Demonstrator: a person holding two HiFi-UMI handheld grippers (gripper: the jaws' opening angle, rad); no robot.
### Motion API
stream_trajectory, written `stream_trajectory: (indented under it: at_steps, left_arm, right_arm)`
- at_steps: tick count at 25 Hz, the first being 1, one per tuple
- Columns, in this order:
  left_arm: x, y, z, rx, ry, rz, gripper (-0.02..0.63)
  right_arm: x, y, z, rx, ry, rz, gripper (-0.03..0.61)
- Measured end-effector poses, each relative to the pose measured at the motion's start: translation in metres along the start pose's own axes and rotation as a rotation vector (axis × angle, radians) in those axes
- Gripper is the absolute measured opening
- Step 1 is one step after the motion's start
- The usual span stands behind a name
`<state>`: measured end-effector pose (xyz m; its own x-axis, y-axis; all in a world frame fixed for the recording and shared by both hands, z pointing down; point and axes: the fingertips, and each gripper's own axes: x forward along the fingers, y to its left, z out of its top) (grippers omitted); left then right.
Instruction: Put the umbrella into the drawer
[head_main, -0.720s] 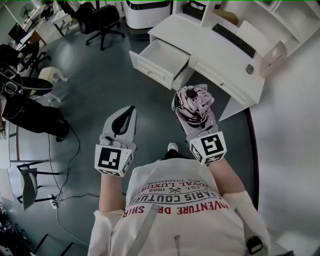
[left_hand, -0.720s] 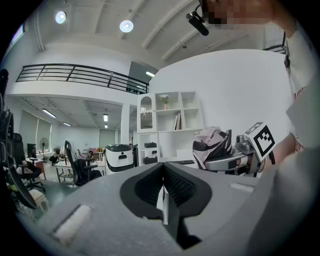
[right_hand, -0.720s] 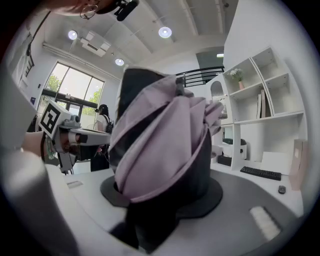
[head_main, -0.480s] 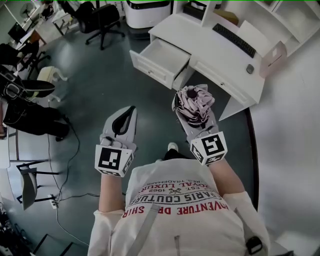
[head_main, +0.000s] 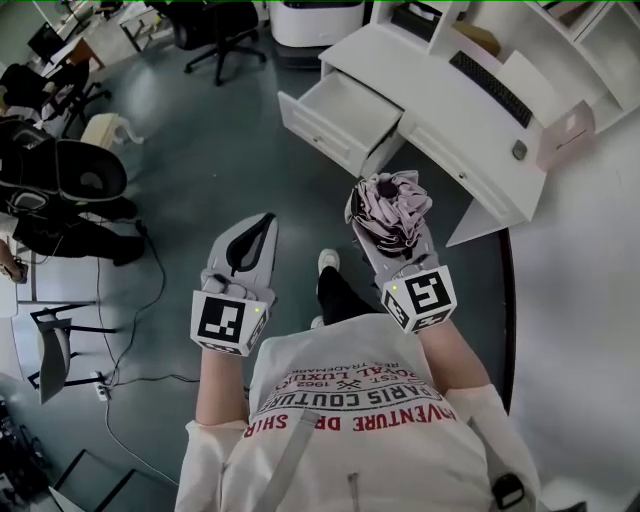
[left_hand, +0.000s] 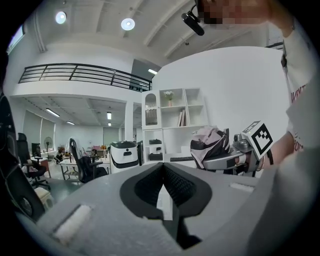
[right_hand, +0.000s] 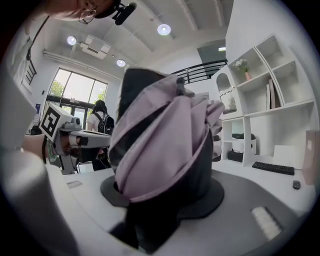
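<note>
Right gripper (head_main: 388, 228) fingers clamped on folded umbrella (head_main: 392, 200); left gripper (head_main: 260, 222) fingers closed, empty; drawer (head_main: 326, 127) open.

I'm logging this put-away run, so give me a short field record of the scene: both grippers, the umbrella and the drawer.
left gripper: fingers together, nothing between them
right gripper: fingers closed on the umbrella
umbrella: folded, pink and dark fabric, held in the air short of the desk
drawer: pulled open from the white desk
task state: umbrella not yet in the drawer
</note>
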<state>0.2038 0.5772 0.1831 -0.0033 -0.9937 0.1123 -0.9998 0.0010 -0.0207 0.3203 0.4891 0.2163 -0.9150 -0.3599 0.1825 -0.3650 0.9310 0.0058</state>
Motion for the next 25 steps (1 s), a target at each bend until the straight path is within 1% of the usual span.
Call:
stream_trajectory:
  at_steps: [6,10,13,16,19,22,25]
  left_arm:
    - [0.046,0.043,-0.015,-0.018,0.021,0.055,0.008]
    - [0.098,0.079,-0.018,-0.015,0.043,0.065,0.008]
    - [0.149,0.114,-0.016,-0.027,0.051,0.072,0.008]
    - [0.207,0.146,-0.011,-0.036,0.052,0.058,0.008]
    - [0.267,0.169,-0.002,-0.03,0.054,0.027,0.008]
    - [0.32,0.186,0.006,-0.025,0.04,0.002,0.008]
    - [0.363,0.194,0.009,-0.021,0.039,-0.034,0.008]
  right_arm:
    - [0.064,-0.035,-0.011,0.032,0.026,0.039,0.206]
    - [0.124,-0.073,-0.01,0.033,0.03,0.048,0.206]
    - [0.174,-0.11,-0.005,0.047,0.044,0.042,0.206]
    - [0.221,-0.149,0.002,0.042,0.062,0.037,0.206]
    - [0.261,-0.193,0.008,0.042,0.068,0.018,0.207]
    - [0.295,-0.233,0.01,0.05,0.072,-0.005,0.207]
    - [0.317,-0.263,0.006,0.045,0.09,-0.028,0.207]
